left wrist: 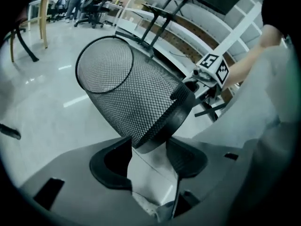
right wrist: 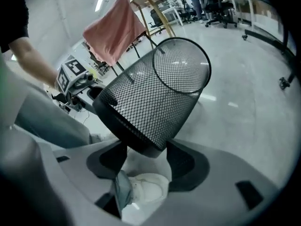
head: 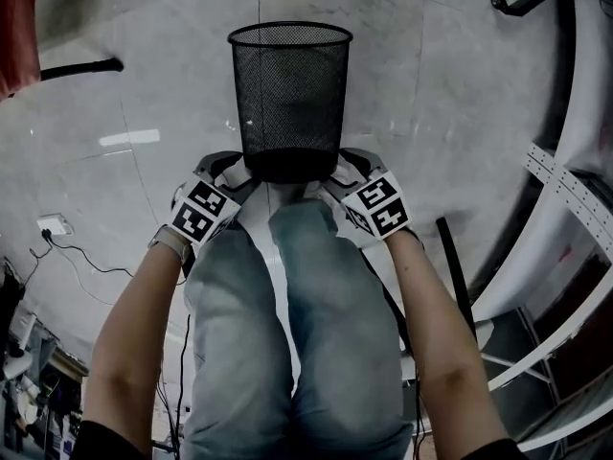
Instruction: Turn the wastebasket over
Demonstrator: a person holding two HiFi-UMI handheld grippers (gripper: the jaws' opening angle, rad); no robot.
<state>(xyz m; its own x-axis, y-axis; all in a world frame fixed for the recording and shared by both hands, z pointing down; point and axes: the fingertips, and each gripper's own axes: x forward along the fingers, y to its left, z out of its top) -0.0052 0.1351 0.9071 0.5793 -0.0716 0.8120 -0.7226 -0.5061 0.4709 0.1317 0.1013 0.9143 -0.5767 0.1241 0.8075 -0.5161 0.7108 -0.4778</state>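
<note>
Head view: wastebasket (head: 290, 94) upright, mouth up, seemingly standing on floor (head: 144, 84), straight ahead of both grippers. Left gripper (head: 238, 169) and right gripper (head: 343, 169) flank its base, 1 each side.

Left gripper view: jaws wide apart, base edge just between tips, no squeeze evident, nothing held. Risk: closing on rounded corner only; thin bite likely slips once wastebasket tips.

Right gripper view: jaws likewise apart astride base edge, nothing held; shoe (right wrist: 148, 187) below gripper. Risk: 2 uneven grips twist wastebasket, pads skid on mesh, it drops and rolls away.
</note>
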